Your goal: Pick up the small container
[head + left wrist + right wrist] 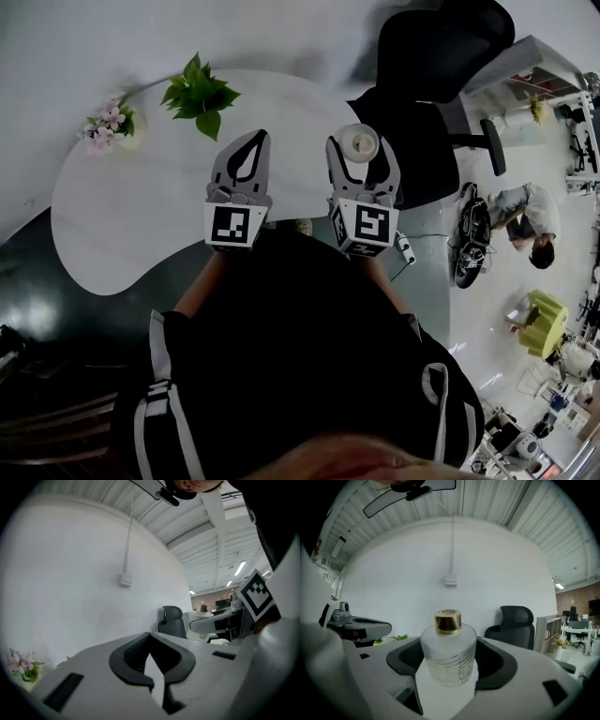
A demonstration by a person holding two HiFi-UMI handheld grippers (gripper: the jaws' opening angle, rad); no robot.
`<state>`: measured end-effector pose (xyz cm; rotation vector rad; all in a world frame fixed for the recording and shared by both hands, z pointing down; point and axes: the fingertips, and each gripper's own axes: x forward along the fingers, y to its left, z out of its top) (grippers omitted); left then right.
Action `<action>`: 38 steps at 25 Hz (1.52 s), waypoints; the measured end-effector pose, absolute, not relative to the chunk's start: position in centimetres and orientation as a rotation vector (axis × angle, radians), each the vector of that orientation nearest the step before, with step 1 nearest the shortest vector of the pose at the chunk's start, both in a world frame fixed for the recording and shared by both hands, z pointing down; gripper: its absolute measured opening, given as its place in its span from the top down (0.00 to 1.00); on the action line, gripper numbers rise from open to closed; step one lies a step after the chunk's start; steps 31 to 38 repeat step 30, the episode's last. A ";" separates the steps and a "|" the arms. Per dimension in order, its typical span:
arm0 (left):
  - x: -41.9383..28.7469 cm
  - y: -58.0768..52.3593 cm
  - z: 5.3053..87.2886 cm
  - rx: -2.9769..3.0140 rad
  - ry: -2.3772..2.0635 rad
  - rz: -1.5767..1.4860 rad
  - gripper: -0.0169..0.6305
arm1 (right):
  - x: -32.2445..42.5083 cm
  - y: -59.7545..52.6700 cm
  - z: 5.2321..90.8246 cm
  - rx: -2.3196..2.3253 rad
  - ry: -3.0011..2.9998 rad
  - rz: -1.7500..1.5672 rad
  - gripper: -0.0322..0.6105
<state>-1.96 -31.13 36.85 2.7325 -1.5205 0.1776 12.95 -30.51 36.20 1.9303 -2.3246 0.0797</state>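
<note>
The small container (359, 143) is a frosted glass bottle (449, 656) with a gold cap, standing upright near the far right edge of the white table (131, 211). My right gripper (359, 140) is shut on it, with its curved dark pads (499, 660) pressed to both sides of the bottle. I cannot tell whether the bottle's base rests on the table. My left gripper (260, 139) hovers over the table just to the left, shut and holding nothing; its jaw tips meet (150, 635) with only an empty hollow behind them.
A green leafy plant (200, 97) and pink flowers (110, 122) stand at the table's far left. A black office chair (431, 84) is beyond the right edge. A person (525, 220) crouches on the floor to the right, near a yellow stool (544, 323).
</note>
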 end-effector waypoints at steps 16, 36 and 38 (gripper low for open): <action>-0.1 -30.5 37.1 2.754 -1.482 0.185 0.96 | 14.6 -29.3 37.6 1.951 -2.287 0.124 0.43; 0.4 -30.4 37.3 2.742 -1.488 0.198 0.96 | 14.8 -29.5 37.9 1.931 -2.303 0.147 0.43; 0.4 -30.4 37.3 2.742 -1.488 0.198 0.96 | 14.8 -29.5 37.9 1.931 -2.303 0.147 0.43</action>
